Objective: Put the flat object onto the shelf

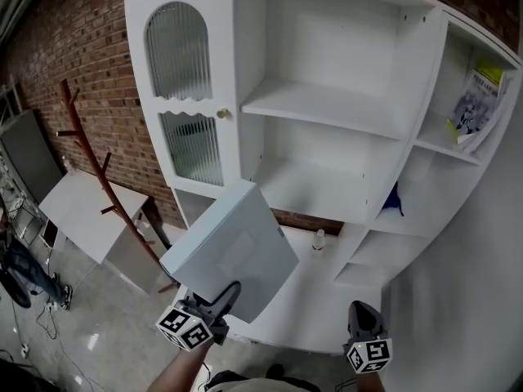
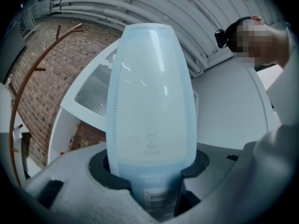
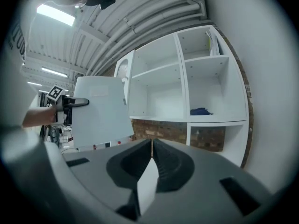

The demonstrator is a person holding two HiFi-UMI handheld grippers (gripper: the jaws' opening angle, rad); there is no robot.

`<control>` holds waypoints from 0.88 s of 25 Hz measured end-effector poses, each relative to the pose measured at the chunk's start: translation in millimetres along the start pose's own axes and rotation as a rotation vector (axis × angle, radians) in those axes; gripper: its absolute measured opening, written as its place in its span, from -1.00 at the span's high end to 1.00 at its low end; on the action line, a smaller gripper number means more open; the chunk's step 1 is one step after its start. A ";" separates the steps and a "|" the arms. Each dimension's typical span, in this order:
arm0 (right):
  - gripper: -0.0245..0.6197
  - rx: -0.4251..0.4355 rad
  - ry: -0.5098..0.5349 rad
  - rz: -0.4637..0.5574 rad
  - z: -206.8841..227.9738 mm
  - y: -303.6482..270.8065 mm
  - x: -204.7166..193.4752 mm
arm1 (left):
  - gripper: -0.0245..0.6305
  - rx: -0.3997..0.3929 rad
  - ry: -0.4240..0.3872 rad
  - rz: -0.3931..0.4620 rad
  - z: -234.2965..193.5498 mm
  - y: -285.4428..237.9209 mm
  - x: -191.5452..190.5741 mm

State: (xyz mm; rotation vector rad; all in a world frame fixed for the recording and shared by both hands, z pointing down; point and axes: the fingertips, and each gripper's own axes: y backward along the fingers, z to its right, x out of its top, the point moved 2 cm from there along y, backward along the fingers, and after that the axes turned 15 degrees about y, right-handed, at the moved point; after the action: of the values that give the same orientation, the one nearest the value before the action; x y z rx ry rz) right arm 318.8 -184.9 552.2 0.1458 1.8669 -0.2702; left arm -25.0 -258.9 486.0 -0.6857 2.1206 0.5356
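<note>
A flat pale-blue box (image 1: 233, 247) is held up, tilted, in front of the white shelf unit (image 1: 327, 109). My left gripper (image 1: 225, 296) is shut on its lower edge. In the left gripper view the box (image 2: 149, 106) stands between the jaws of that gripper (image 2: 149, 171) and fills the middle of the picture. My right gripper (image 1: 362, 313) hangs at the lower right, shut, with nothing in it and apart from the box. In the right gripper view its jaws (image 3: 152, 146) meet, the box (image 3: 100, 111) is at the left, and the shelf unit (image 3: 159, 92) is ahead.
A door with ribbed glass (image 1: 184, 96) closes the unit's left side. Printed booklets (image 1: 478, 104) lean in the top right compartment, and a blue thing (image 1: 394, 198) lies in the one below. A small bottle (image 1: 319, 239) stands on the lower ledge. A brown coat rack (image 1: 98, 170) and a white table (image 1: 86, 211) stand at the left.
</note>
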 end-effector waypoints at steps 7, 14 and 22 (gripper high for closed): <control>0.83 0.026 -0.015 0.019 15.9 -8.0 -4.7 | 0.08 -0.011 0.098 0.028 14.1 -42.3 6.3; 0.83 0.011 -0.036 0.013 17.1 -8.1 -10.4 | 0.08 -0.038 0.177 0.047 24.2 -76.1 15.5; 0.83 -0.070 -0.027 0.030 26.0 -7.8 2.5 | 0.08 -0.080 0.246 0.031 16.6 -110.9 24.4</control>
State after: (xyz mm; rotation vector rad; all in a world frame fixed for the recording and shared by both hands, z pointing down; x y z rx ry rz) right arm 340.1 -199.3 543.2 0.1215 1.8437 -0.1853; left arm 42.6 -340.5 441.9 -0.7996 2.3523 0.5807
